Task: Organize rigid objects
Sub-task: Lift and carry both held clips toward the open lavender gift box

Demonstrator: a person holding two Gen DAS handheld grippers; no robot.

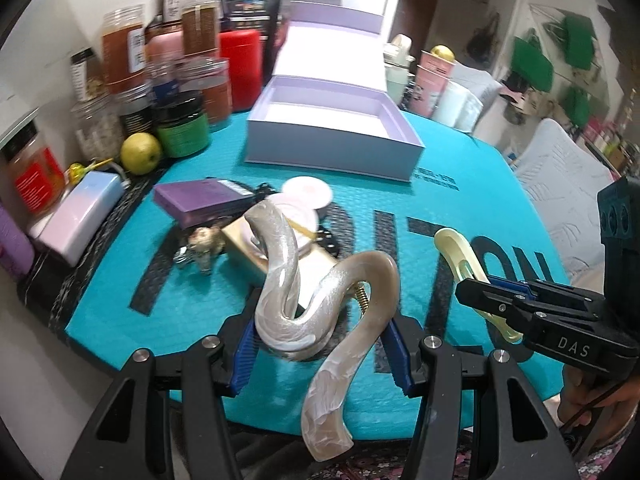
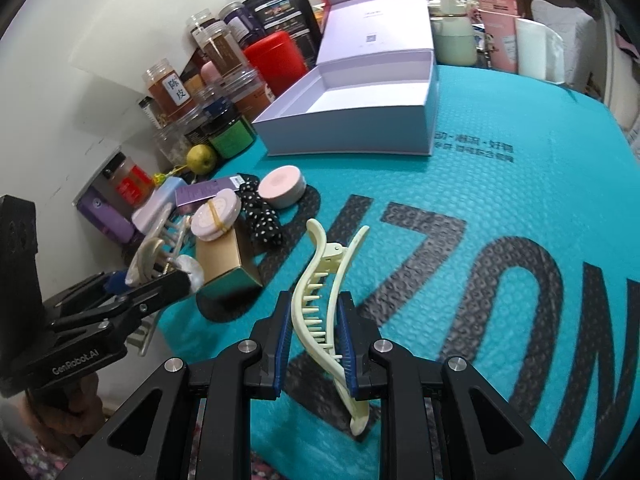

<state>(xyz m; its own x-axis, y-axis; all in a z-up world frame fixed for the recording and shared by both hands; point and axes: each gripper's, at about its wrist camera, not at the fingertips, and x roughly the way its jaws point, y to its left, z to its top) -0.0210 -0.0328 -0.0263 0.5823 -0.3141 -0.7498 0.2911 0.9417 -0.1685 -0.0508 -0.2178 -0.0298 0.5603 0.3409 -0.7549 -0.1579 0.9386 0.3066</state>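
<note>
- Above the worktop (image 2: 520, 184): left tongs (image 1: 324, 344) clamp a pearly hair claw (image 1: 320, 300); right tongs (image 2: 314, 340) pinch a cream hair clip (image 2: 320, 280), nearly closed.
- Open lilac box (image 2: 360, 132) sits at 12 o'clock, apparently empty.
- Judgement: carry both level over its near wall, lower inside, then release one at a time; avoid the clutter at 10 o'clock.

Both my fisheye views are bright and evenly lit, shadows soft. Edges bend hard, corners vignette black. Left view's amber plastic jars (image 1: 124, 46) look motion-smeared; right view sharper.
</note>
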